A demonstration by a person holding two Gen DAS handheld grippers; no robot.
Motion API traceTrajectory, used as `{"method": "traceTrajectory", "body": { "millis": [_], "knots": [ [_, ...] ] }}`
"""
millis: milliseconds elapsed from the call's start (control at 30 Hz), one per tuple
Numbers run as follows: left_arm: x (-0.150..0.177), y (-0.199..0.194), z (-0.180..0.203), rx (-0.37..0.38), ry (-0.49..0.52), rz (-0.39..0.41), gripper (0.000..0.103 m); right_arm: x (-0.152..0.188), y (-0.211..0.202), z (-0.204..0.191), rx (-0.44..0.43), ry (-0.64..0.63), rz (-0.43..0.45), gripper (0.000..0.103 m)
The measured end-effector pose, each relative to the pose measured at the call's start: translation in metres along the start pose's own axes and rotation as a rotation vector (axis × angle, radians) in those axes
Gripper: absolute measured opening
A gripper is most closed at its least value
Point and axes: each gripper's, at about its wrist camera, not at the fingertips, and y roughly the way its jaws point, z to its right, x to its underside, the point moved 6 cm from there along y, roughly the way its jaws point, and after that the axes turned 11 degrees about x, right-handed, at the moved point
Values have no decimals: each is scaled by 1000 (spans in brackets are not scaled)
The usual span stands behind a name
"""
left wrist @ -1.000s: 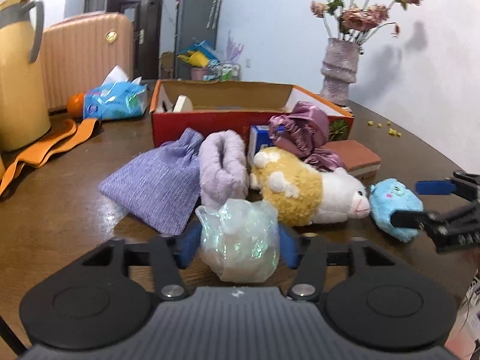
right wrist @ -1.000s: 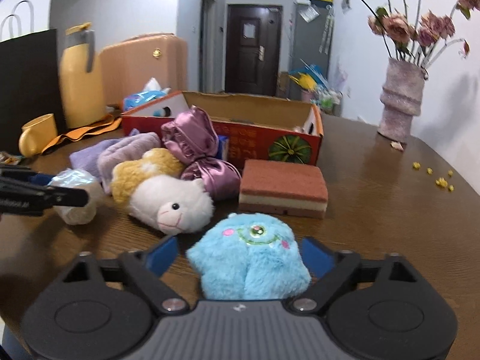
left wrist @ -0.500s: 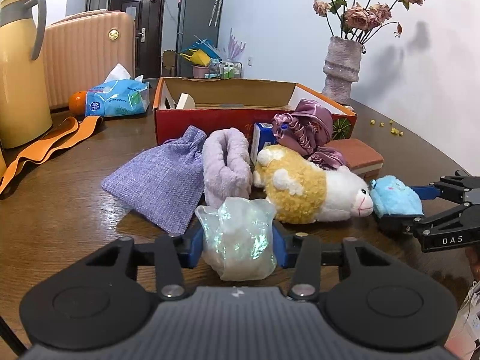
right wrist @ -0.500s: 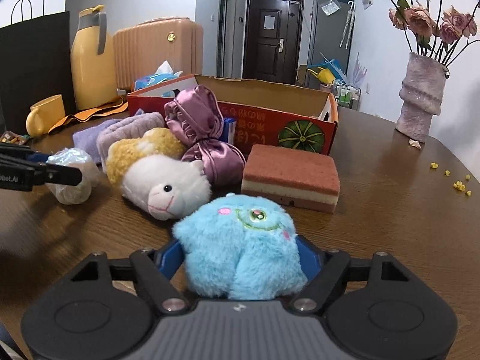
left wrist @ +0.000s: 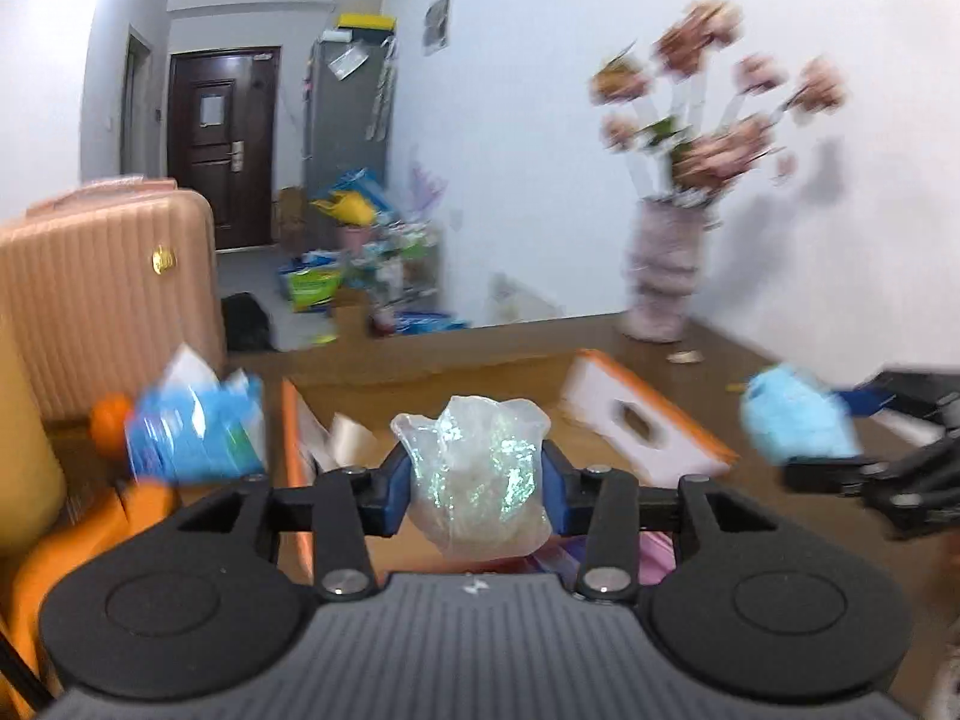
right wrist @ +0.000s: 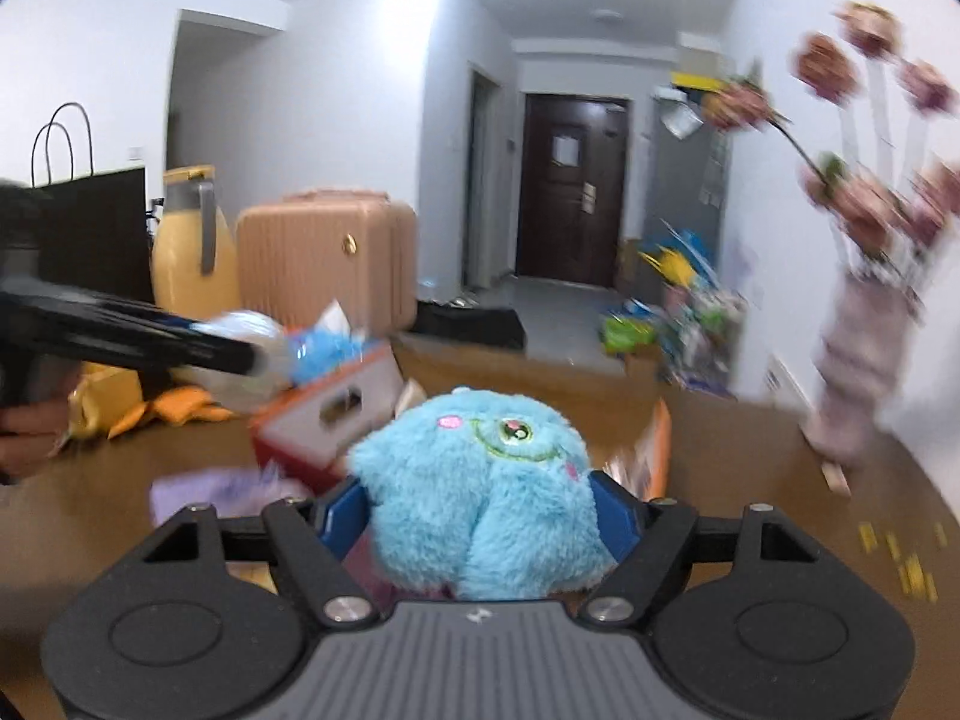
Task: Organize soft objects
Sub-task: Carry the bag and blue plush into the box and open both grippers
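Two grippers loaded, left gripper point(left wrist: 477, 480) pinching plastic bag point(left wrist: 477, 474), right gripper point(right wrist: 477, 519) squeezing blue plush point(right wrist: 480, 492)

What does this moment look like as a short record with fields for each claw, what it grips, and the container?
left claw: shut on iridescent plastic pouch, lifted off the table
right claw: shut on blue plush monster, lifted off the table
container: open cardboard box with orange rim, ahead of both claws
table: brown wood
image quality: motion blur
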Motion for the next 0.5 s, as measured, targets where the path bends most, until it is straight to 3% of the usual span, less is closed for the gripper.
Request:
{"method": "traceTrajectory", "body": {
  "millis": [100, 267, 367, 500],
  "knots": [
    [-22, 71, -36, -57, -39, -108, 44, -31, 72, -6, -4, -58, -70, 76],
    [-16, 178, -85, -169, -153, -294, 44, -39, 211, -4, 61, -78, -318, 76],
    [-10, 204, -101, -173, -248, -315, 67, -36, 262, 2, 120, -70, -401, 78],
    [-11, 211, -107, -177, -217, -309, 75, -20, 298, 3, 145, -68, -497, 84]
  ]
}}
